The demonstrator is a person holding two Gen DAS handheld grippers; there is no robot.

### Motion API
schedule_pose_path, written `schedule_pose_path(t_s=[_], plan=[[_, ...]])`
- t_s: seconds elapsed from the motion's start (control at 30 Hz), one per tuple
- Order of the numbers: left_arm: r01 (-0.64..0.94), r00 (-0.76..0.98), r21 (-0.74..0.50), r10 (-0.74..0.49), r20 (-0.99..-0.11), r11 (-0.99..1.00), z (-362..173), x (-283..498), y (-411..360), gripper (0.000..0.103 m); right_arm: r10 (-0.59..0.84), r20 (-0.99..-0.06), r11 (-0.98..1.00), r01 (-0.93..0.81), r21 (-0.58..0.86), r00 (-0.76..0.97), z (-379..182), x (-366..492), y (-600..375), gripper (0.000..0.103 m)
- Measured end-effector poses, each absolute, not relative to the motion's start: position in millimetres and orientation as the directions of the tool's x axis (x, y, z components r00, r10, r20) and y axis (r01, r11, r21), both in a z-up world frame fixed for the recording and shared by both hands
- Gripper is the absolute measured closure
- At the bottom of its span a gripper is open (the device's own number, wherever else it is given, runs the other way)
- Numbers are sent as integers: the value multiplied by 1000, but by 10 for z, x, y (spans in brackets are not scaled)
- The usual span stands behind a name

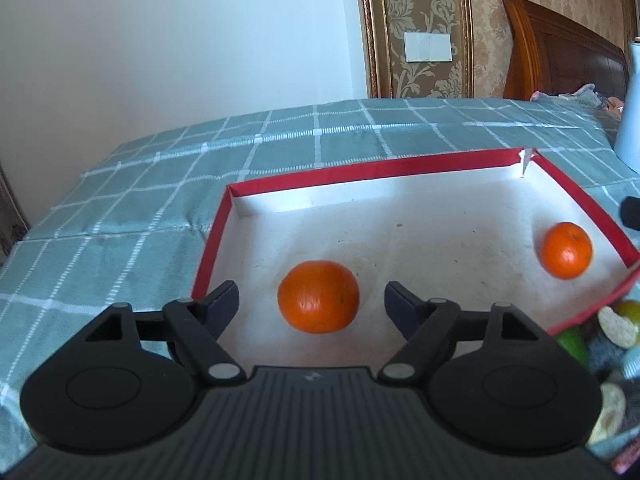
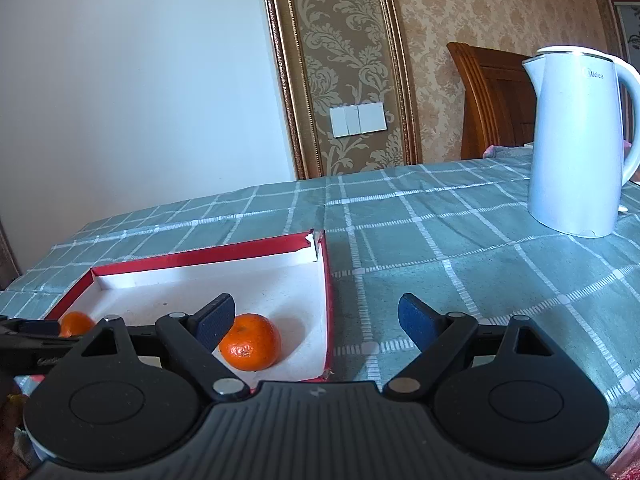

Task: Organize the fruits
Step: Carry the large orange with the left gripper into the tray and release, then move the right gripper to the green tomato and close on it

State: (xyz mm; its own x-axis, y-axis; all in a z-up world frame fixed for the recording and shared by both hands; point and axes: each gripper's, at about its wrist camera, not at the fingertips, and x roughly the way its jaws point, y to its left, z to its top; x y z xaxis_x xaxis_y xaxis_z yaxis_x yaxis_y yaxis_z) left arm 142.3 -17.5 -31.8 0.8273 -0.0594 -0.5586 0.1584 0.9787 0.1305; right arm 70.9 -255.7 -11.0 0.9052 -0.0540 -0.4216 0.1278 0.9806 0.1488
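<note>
Orange sits dead ahead between my left gripper jaws, spread wide; right gripper, also wide, holds nothing.

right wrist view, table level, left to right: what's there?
small orange → orange → red box wall → kettle

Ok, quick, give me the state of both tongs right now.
Left tongs: open, holding nothing; the larger orange sits between the fingers, untouched.
Right tongs: open, empty, near the smaller orange in the red box.
</note>
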Motion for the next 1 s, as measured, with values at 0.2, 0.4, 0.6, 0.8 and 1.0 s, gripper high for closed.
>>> schedule_pose_path(t_s=[0.2, 0.4, 0.6, 0.8, 1.0], plan=[[166, 862, 120, -84, -500, 979, -226, 930, -62, 19, -57, -425, 980, 132, 148, 903, -112, 720, -2574, 14], [177, 899, 136, -104, -425, 975, -239, 299, 73, 12, -65, -407, 968, 156, 195, 911, -62, 659, -2723, 14], [166, 906, 119, -104, -409, 979, -375, -4, 238, 7, -25, -429, 972, 123, 202, 903, -131, 439, -2816, 14], [157, 886, 79, -105, -453, 984, -527, 64, 330, 7, -23, -419, 998, 44, 40, 908, -176, 108, -2617, 14], [153, 866, 44, -113, -487, 987, -603, 121, 426, 4, 3, -436, 995, -46, -88, 900, -206, 40, -2405, 21]])
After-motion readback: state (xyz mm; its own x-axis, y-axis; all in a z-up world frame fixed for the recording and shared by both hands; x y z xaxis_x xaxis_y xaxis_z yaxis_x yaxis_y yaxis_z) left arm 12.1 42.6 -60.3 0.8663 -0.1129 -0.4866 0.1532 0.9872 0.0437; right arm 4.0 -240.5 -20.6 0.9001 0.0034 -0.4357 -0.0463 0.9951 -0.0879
